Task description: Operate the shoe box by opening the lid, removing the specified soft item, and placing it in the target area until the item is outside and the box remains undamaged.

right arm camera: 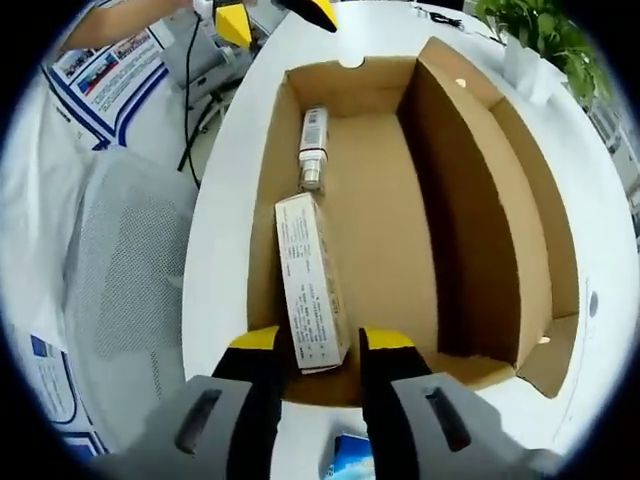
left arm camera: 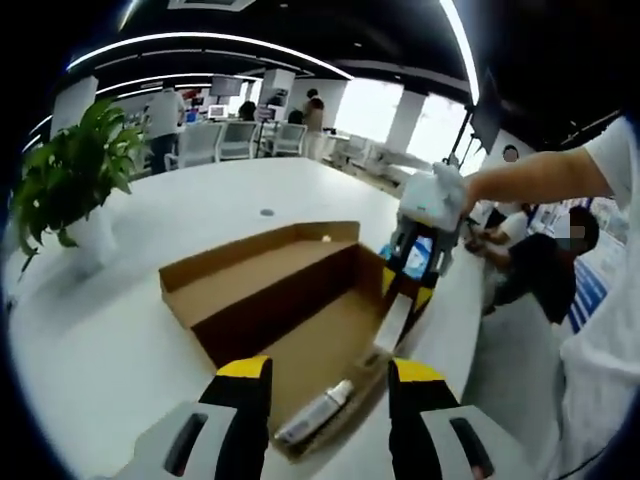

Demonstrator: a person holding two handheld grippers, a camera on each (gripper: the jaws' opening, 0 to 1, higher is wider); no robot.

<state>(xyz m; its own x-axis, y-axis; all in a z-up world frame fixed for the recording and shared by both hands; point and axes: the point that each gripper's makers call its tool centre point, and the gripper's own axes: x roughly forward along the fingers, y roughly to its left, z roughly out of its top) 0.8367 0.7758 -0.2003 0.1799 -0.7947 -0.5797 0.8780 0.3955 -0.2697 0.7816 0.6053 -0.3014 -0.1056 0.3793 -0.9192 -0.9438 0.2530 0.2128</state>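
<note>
Right tool [right arm camera: 312, 345] reaches down into shoe box [right arm camera: 500, 250], jaws clamped on carton [right arm camera: 308, 270].

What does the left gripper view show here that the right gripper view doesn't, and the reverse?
Left gripper view: the office behind, with people standing by desks, ceiling light strips, and the right claw seen from outside. Right gripper view: the white carton from above, its near end between the right claw's jaws, and a grey mesh chair. Both: the open cardboard box, the tube inside it, the potted plant.
</note>
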